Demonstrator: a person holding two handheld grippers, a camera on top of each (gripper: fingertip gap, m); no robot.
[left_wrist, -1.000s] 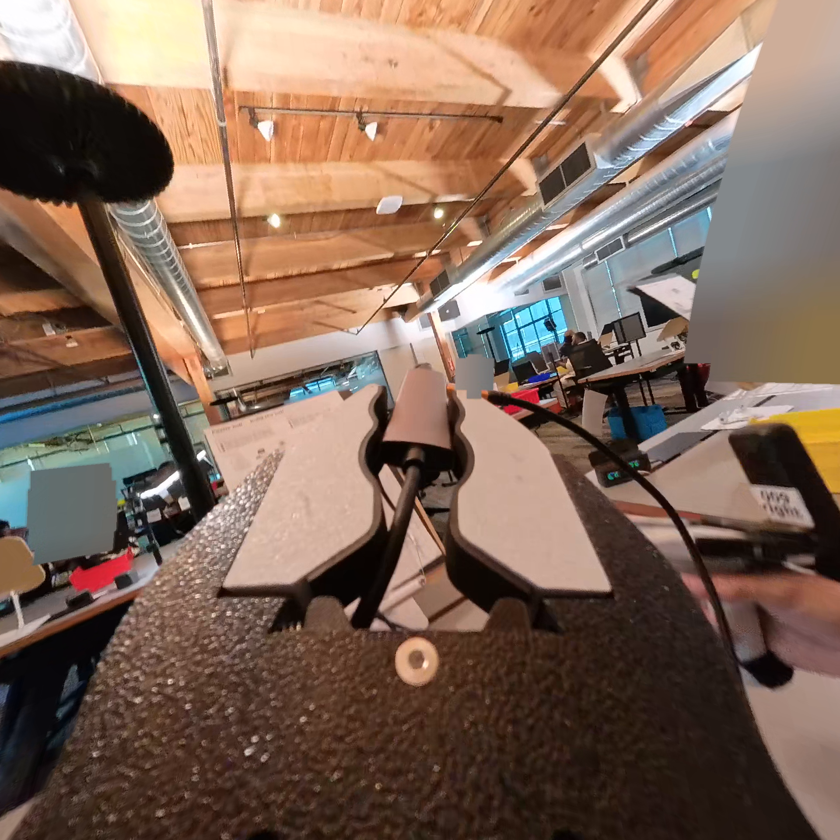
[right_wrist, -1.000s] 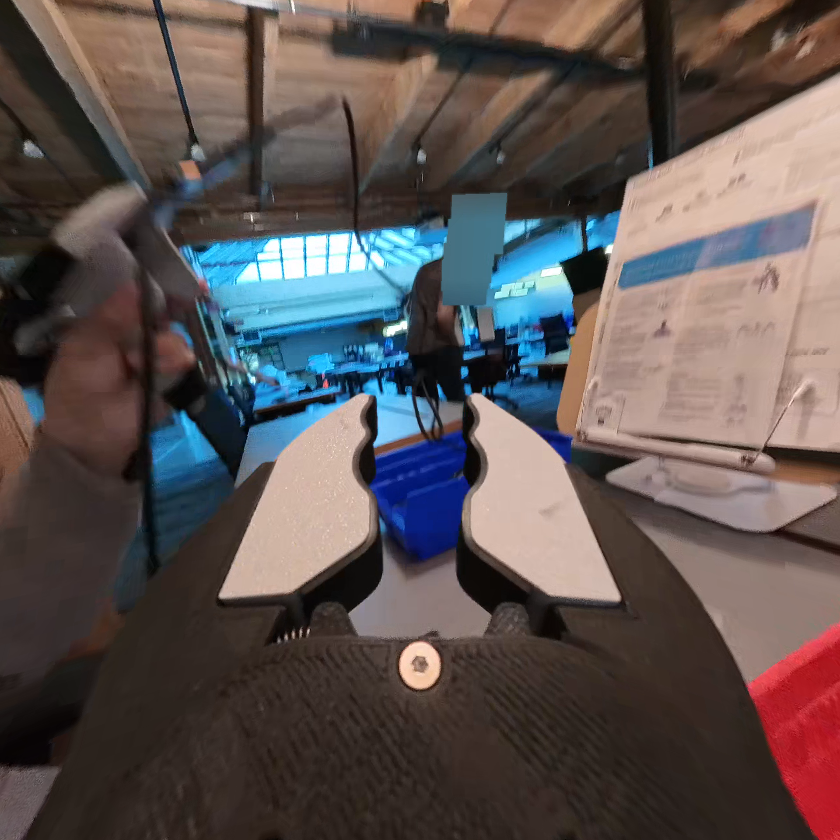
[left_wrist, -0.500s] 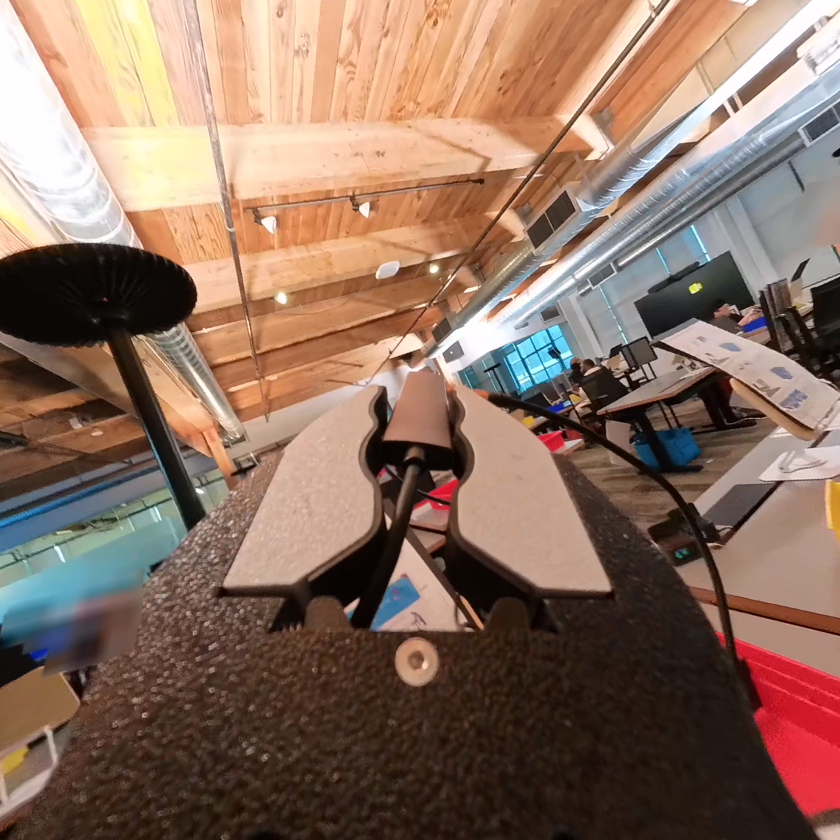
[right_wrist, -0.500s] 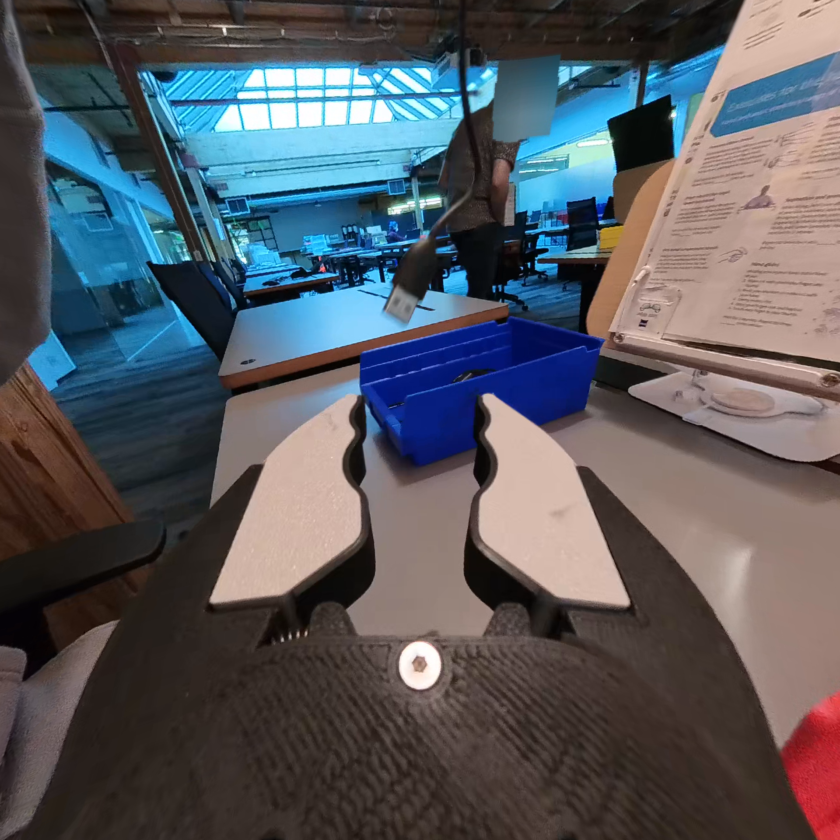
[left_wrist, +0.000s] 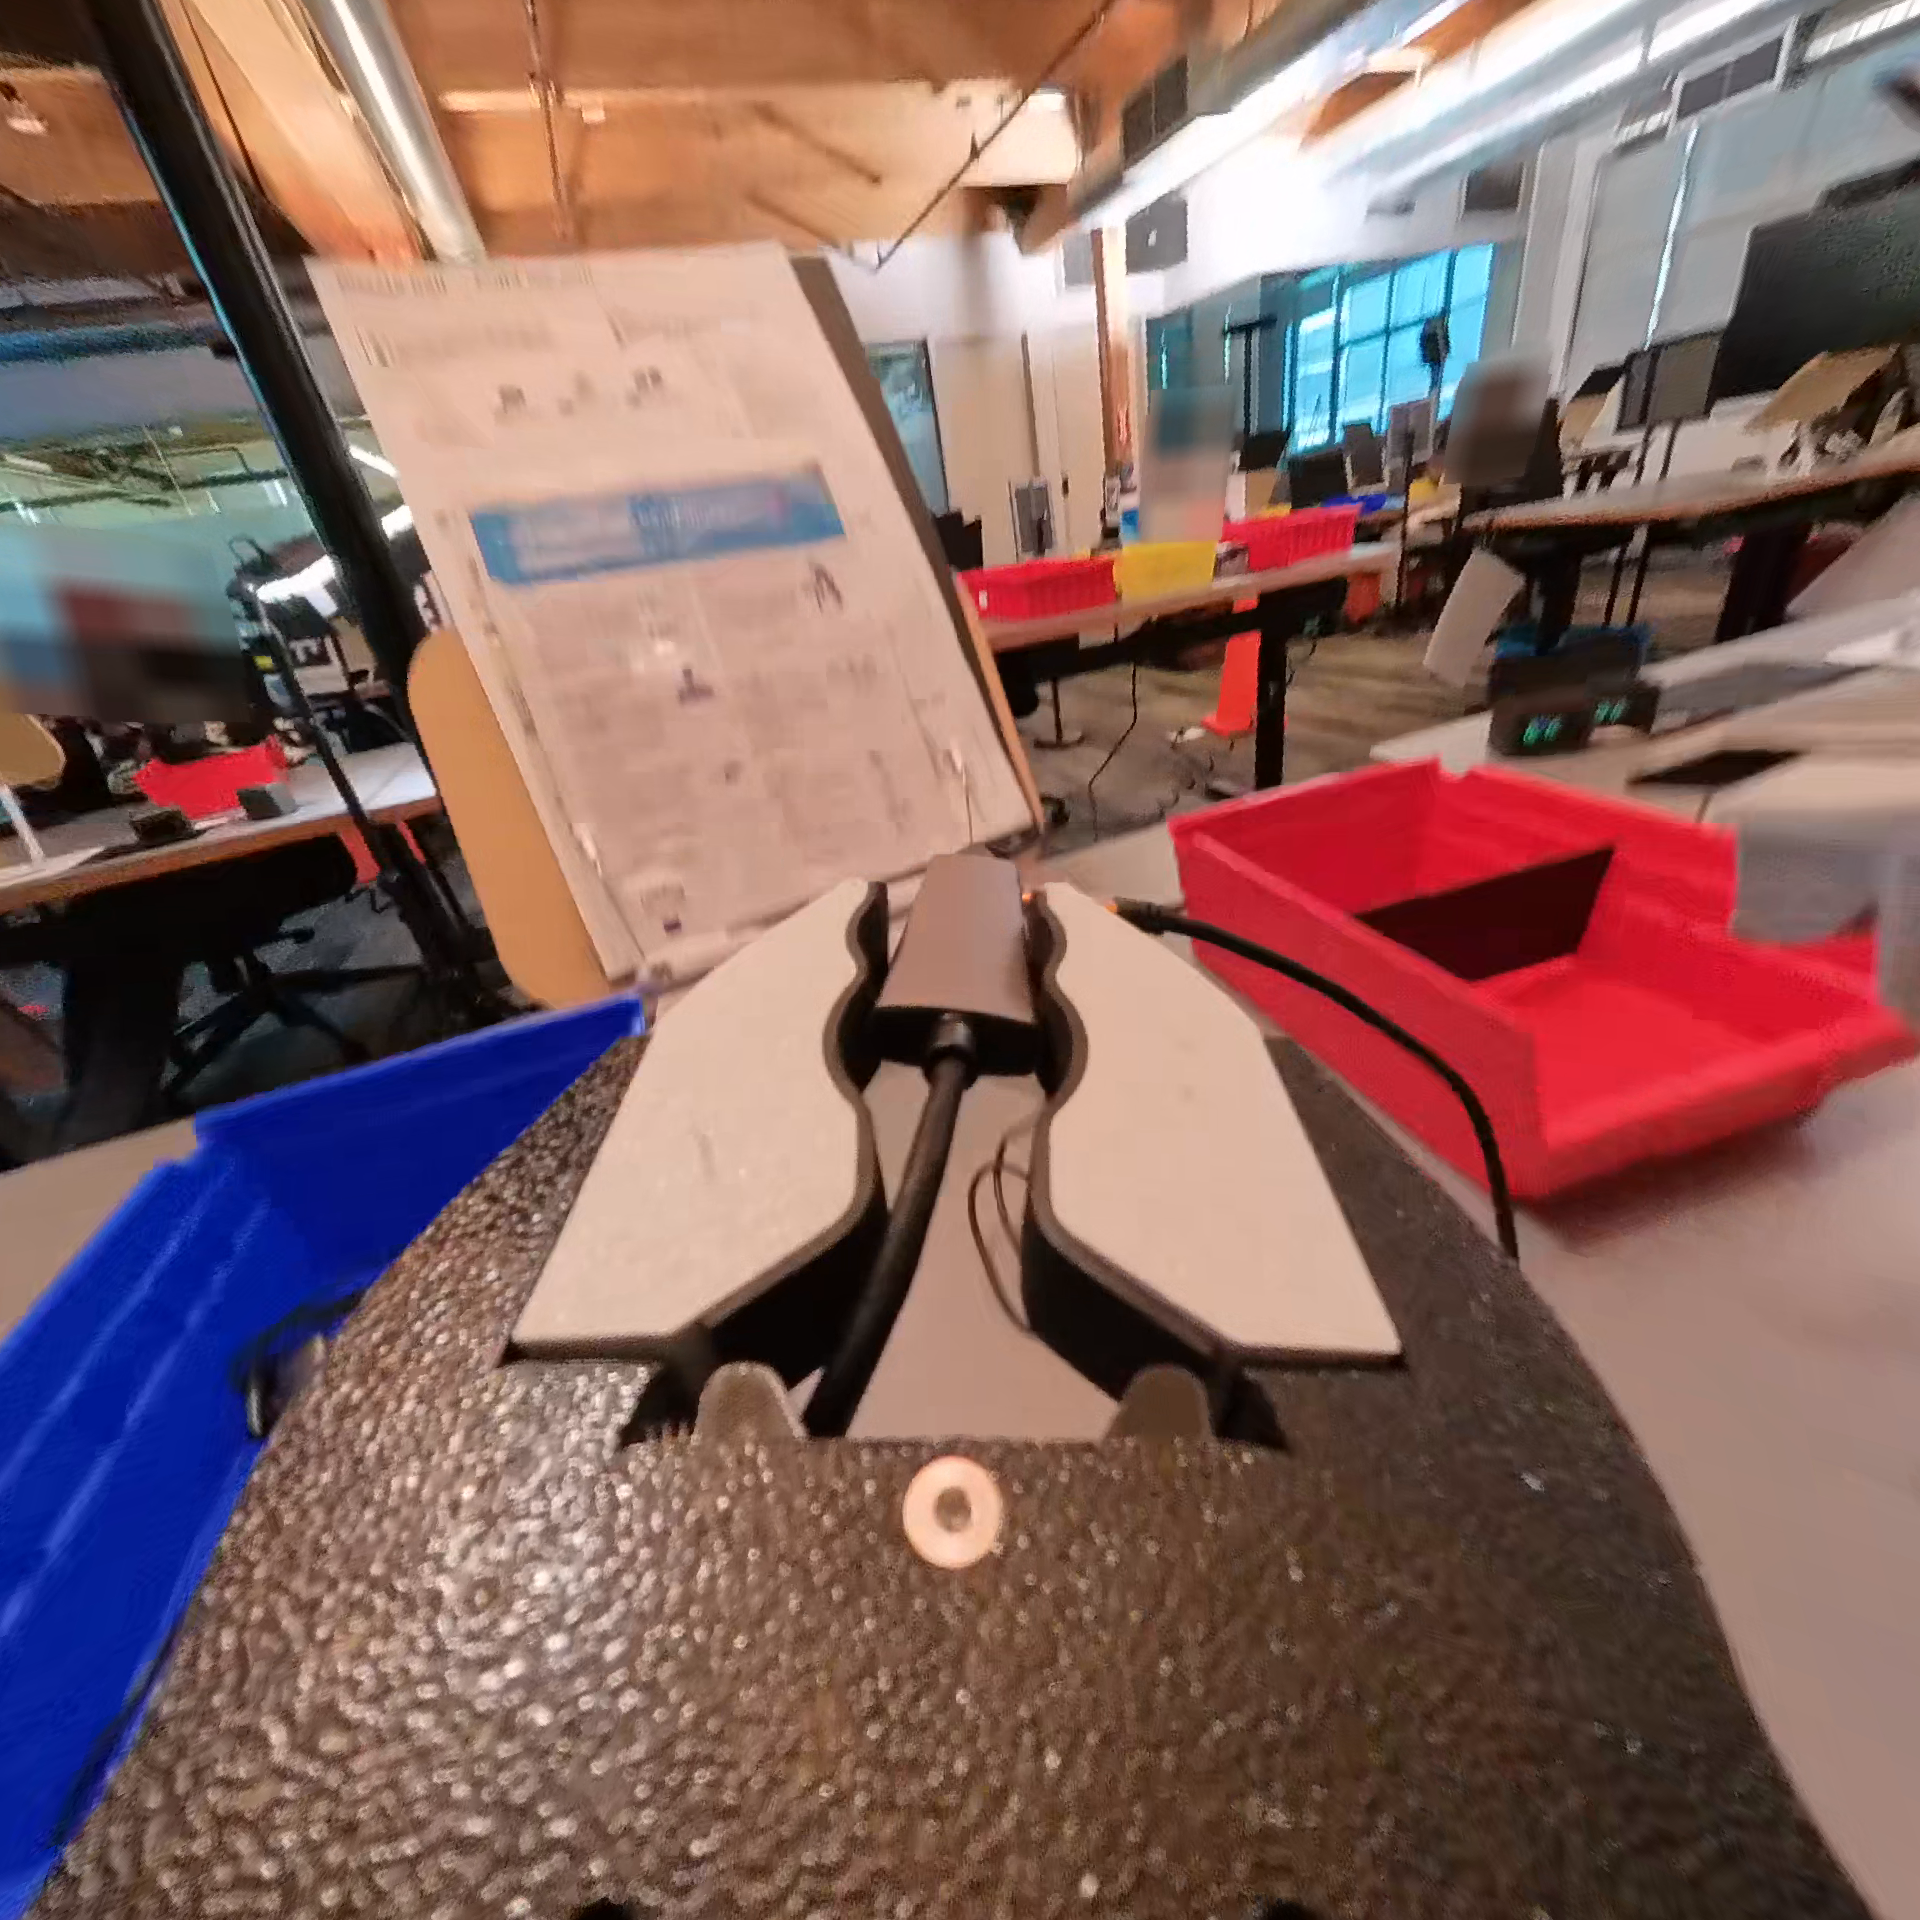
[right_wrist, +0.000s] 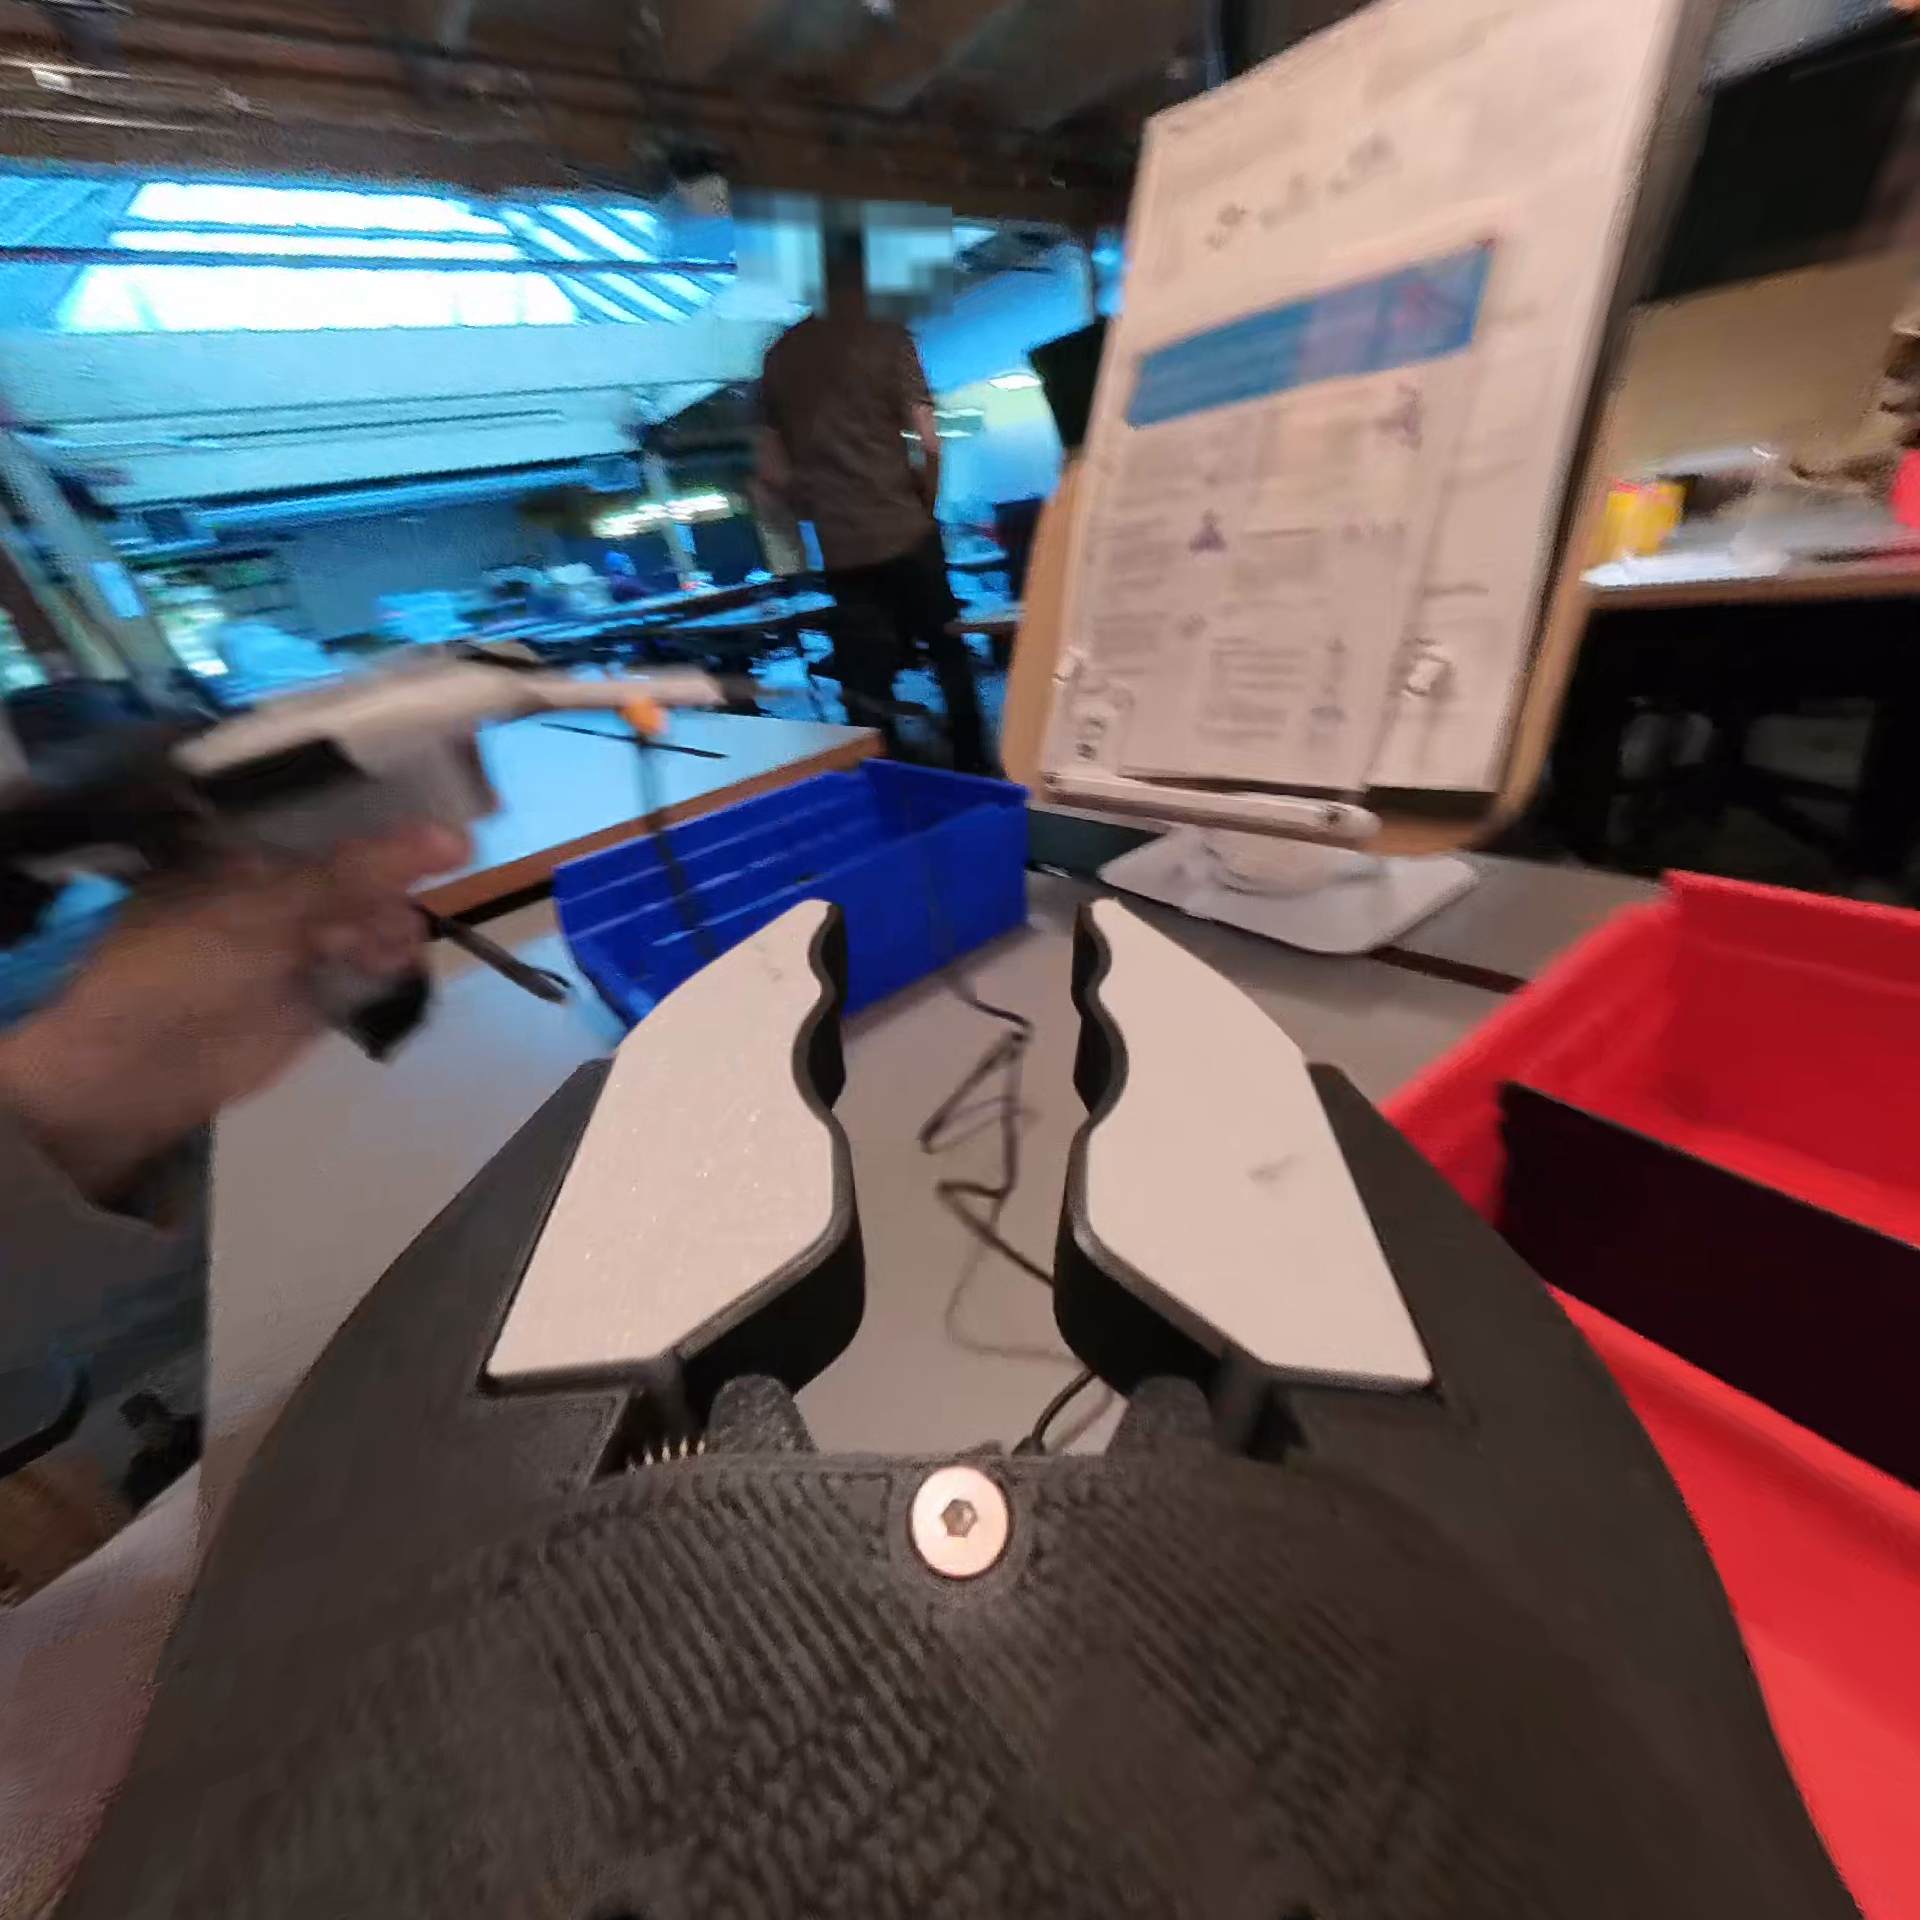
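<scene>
Adapter (left_wrist: 961, 951) w/ black cable (left_wrist: 1340, 1023): clamped in left gripper (left_wrist: 956, 935) jaws, betw blue bin (left_wrist: 135, 1340) & red bin (left_wrist: 1538, 997). Right gripper (right_wrist: 951, 935) jaws apart, empty.

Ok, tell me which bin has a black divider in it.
The red bin, right of the open right gripper: a black divider crosses its inside. The blue bin, farther back on the left, shows none.
</scene>
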